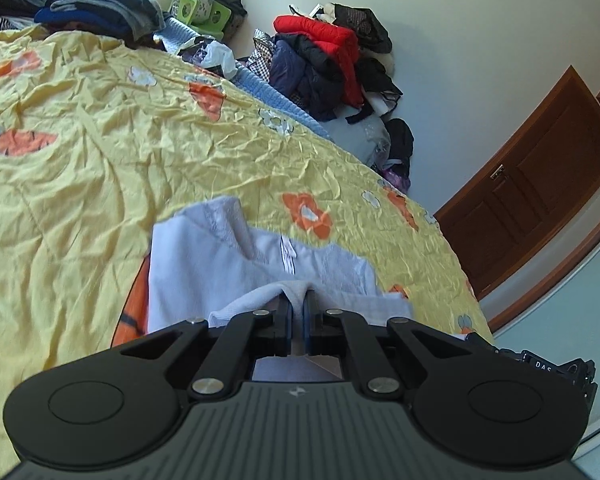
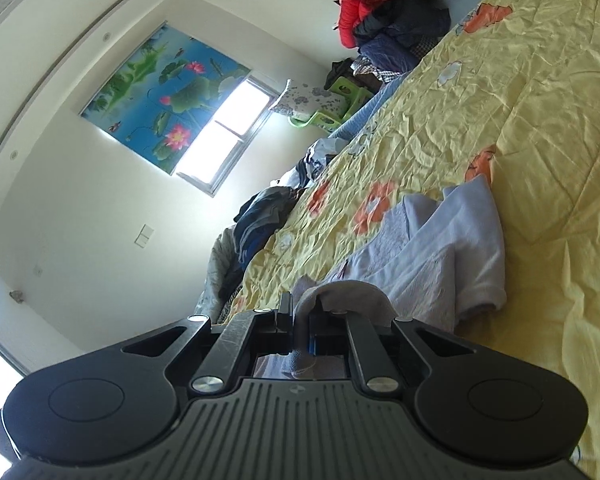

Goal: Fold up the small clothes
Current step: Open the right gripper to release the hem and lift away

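Small pale lilac cotton garment [image 1: 228, 264] lies on the yellow flowered bedsheet [image 1: 100, 152], its near hem pinched in our left gripper [image 1: 299, 312] and right gripper [image 2: 300, 312], fingers closed tight; we judge a fold under way, next carrying the hem across evenly.

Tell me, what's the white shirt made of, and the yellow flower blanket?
The white shirt looks like soft knit cotton: matte, with a fuzzy ribbed edge. Both the left gripper and right gripper pinch it. The yellow blanket seems thin woven cloth, probably cotton, since it holds fine crinkles.
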{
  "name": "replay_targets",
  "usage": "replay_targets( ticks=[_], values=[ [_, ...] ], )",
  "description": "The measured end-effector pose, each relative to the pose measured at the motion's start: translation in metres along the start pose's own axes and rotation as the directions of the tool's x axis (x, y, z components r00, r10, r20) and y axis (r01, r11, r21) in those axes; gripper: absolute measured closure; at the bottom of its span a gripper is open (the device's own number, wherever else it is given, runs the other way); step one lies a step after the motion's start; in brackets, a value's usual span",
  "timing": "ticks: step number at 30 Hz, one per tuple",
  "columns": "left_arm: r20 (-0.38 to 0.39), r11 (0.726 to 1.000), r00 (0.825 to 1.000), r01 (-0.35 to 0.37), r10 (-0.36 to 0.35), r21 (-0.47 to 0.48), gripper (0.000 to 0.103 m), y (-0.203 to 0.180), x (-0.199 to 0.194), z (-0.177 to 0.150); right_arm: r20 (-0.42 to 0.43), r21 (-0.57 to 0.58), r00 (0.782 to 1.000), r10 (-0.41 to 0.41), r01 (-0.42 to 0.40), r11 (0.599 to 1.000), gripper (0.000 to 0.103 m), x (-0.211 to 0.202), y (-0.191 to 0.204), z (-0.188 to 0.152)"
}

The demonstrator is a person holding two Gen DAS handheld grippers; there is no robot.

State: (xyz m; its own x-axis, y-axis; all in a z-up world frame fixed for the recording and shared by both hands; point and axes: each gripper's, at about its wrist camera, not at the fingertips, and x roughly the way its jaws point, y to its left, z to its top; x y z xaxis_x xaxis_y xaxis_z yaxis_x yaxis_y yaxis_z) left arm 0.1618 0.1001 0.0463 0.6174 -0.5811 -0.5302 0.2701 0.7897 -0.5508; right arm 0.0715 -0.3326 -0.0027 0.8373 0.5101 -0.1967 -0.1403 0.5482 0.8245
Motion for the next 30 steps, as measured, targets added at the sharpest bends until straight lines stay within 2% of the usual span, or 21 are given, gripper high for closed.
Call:
replay_targets(
  ticks=[4,12,18,22,24,26,28,30],
  values=[
    [0.017,0.999,0.999,-0.032,0.032,0.018,0.098,-0.003,0.017,0.014,0.007,-0.002,1.0,-0.024,0.024,1.0,0.09,0.02,-0.004,0.016],
    [0.007,0.996,0.997,-0.071,0.072,-0.048,0.098,0.017,0.055,0.041,0.013,0.064,0.998,-0.061,0.06,0.996,0.09,0.064,-0.025,0.047],
    [-0.048,0.989,0.997,-0.073,0.068,-0.128,0.098,0.041,0.091,0.05,-0.016,0.09,0.992,-0.127,0.128,0.988,0.09,0.1,-0.042,0.051],
    [-0.093,0.969,0.995,-0.053,0.031,-0.241,0.097,0.063,0.11,0.048,-0.044,0.141,0.988,-0.147,0.152,0.978,0.087,0.118,-0.056,0.051],
    [-0.098,0.96,0.995,-0.043,0.016,-0.278,0.097,0.071,0.112,0.045,-0.06,0.159,0.984,-0.168,0.176,0.971,0.081,0.123,-0.061,0.05],
    [-0.103,0.958,0.995,-0.03,0.0,-0.286,0.097,0.075,0.112,0.044,-0.079,0.16,0.981,-0.176,0.187,0.969,0.059,0.125,-0.065,0.049],
    [-0.111,0.958,0.994,-0.024,-0.008,-0.285,0.097,0.076,0.111,0.043,-0.093,0.153,0.982,-0.166,0.179,0.972,0.052,0.124,-0.067,0.047],
    [-0.117,0.956,0.993,-0.02,-0.015,-0.293,0.097,0.076,0.11,0.044,-0.115,0.141,0.981,-0.156,0.171,0.975,0.05,0.121,-0.067,0.044]
  ],
)
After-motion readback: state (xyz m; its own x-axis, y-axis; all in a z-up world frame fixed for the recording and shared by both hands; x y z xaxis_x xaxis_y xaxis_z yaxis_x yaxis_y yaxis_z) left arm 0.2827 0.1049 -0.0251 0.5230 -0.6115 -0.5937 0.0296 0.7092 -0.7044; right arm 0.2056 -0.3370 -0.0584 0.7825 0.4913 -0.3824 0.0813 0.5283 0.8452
